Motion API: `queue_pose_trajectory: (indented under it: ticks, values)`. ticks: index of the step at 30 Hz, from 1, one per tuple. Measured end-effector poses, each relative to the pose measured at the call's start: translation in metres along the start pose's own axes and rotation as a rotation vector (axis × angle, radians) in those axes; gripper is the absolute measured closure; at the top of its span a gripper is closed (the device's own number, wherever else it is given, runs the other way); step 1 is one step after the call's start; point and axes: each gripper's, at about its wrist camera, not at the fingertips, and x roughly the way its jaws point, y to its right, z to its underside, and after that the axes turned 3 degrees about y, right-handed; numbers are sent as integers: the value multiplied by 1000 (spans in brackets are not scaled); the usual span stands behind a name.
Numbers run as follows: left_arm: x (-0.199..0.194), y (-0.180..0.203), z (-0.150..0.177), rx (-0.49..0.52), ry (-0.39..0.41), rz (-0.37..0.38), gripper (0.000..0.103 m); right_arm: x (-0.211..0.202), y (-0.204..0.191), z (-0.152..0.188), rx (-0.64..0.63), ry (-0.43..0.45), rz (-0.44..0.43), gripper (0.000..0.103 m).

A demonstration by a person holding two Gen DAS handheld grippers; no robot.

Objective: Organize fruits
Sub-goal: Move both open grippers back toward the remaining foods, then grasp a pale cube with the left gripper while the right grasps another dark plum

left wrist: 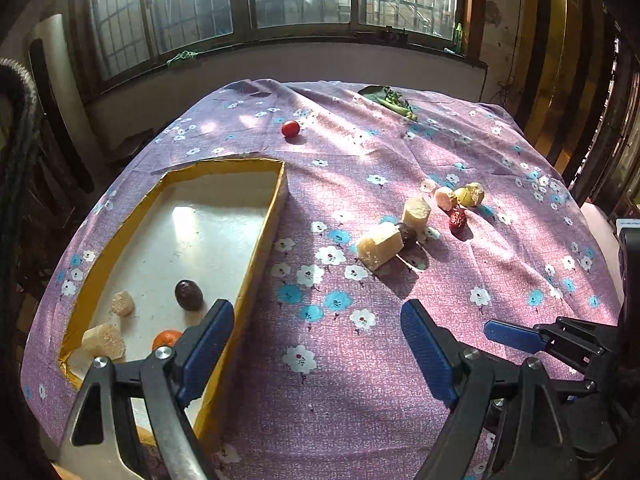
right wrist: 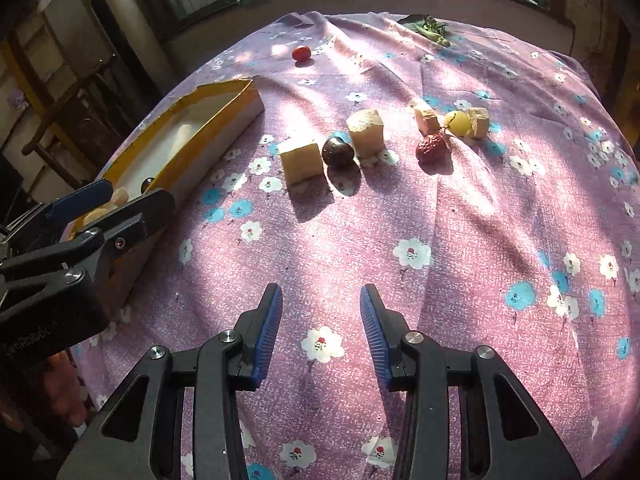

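Observation:
A yellow-rimmed box point(left wrist: 262, 236) on the left holds a dark plum point(left wrist: 189, 295), two pale chunks point(left wrist: 105, 340) and an orange fruit point(left wrist: 166, 339). My left gripper point(left wrist: 318, 344) is open and empty, its left finger over the box's near corner. On the cloth further out lie two pale chunks point(right wrist: 301, 162), a dark plum point(right wrist: 338, 152), a red date point(right wrist: 431, 148), a yellow-green grape point(right wrist: 458, 122), smaller pale pieces point(right wrist: 479, 120) and a cherry tomato point(right wrist: 301, 53). Short of them, my right gripper point(right wrist: 320, 320) hangs over bare cloth, open, nothing between its pads.
A purple flowered cloth point(right wrist: 460, 220) covers the table. Leafy greens point(right wrist: 430, 28) lie at its far edge, below a window. A person's hand point(right wrist: 60, 392) holds the left gripper point(right wrist: 138, 192) beside the box point(right wrist: 224, 92). A dark chair point(left wrist: 24, 128) stands left.

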Motion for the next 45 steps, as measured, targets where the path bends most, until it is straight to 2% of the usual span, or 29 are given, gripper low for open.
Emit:
queue_pose_trajectory:
  ticks: [2, 4, 6, 10, 16, 18, 20, 22, 24, 30, 39, 45]
  values:
    - [13, 10, -4, 6, -29, 29, 16, -4, 14, 3, 30, 7, 7, 63]
    - [30, 18, -12, 12, -94, 63, 16, -8, 26, 6, 54, 15, 16, 63]
    - [47, 27, -19, 47, -137, 61, 16, -12, 36, 8, 72, 24, 22, 63]
    - [68, 38, -27, 100, -152, 48, 16, -17, 51, 12, 98, 33, 23, 63]
    - [99, 29, -37, 92, -194, 74, 16, -16, 66, 18, 118, 25, 14, 63]
    - [109, 26, -38, 73, -222, 96, 19, -15, 69, 18, 121, 23, 13, 63]
    - [115, 25, -36, 71, -236, 95, 30, -13, 72, 16, 124, 22, 13, 63]
    - [112, 27, -35, 92, -214, 98, 36, -12, 74, 12, 127, 26, 14, 63]
    - [108, 29, -34, 103, -204, 128, 57, -10, 77, 5, 129, 34, 12, 63]
    - [95, 18, -24, 36, -228, 147, 58, 3, 73, -28, 87, 58, -12, 63]
    - [56, 2, 10, -32, -241, 202, 58, 58, 22, -68, -18, 33, -69, 63]
    - [43, -1, 21, -38, -242, 239, 58, 80, 5, -83, -33, 34, -37, 63]
